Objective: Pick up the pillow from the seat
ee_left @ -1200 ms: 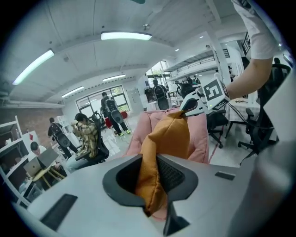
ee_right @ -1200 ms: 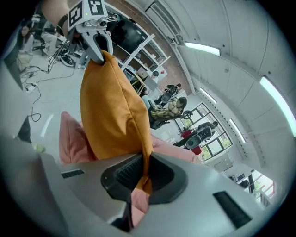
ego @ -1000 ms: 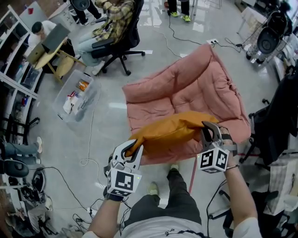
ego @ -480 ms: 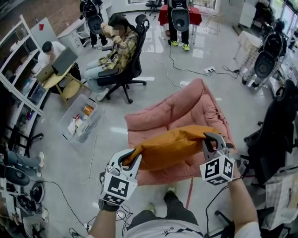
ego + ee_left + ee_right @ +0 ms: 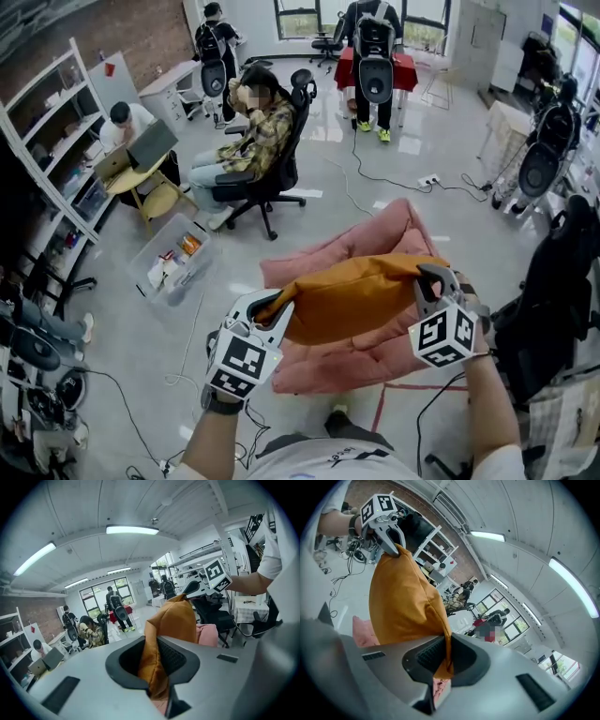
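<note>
Two claws, one pillow (image 5: 361,295). Orange, soft, stretched between them and held up in the air over the pink seat (image 5: 328,373); it looks clear of the cushion, no contact that I can see.

Left claw (image 5: 272,311): pinched down on a bunched corner, a thick fold of fabric sits between the pads. Right claw (image 5: 428,278): almost fully closed on the other corner, only a thin edge of cloth in the bite.

Pick looks about done.

Risks, as I judge them:
- The right hold is thin; cloth could slide out, the pillow then swings from the left corner and drops back on the seat or to the floor (image 5: 141,319).
- Pulling the claws apart would tug fabric out of either pinch.
- Bringing them closer makes the middle sag and the weight drag on the corners.
- Cables (image 5: 183,361) on the floor near the person's feet; a backward step could snag one.

Seated people (image 5: 248,131) are well apart, no clash likely.
</note>
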A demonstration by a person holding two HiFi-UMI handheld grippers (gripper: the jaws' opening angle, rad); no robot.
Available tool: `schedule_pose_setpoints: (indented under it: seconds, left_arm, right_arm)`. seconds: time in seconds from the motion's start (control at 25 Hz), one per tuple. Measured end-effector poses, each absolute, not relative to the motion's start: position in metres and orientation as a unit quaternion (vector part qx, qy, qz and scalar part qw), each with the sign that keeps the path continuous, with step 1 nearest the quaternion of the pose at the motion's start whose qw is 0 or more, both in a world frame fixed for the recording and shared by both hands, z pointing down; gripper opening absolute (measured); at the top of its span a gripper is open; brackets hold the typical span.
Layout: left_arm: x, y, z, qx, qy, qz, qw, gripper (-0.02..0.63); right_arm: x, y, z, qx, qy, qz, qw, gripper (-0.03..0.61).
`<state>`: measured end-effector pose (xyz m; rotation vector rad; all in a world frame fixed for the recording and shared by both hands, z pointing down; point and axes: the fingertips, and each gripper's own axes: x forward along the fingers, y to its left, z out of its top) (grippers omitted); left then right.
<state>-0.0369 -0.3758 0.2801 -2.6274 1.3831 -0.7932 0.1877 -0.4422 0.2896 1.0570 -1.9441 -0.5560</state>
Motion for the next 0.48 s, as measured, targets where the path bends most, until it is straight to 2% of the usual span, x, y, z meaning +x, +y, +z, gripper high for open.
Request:
schedule_pose_setpoints:
  seconds: [0.48]
  left_arm:
    - [-0.042,-0.391,0.24,-0.847,0.462,-0.261,0.047,0.069]
  right_arm:
    - [0.182,-0.459,0.259,0.412,-0.781,-0.232,0.408,0.029]
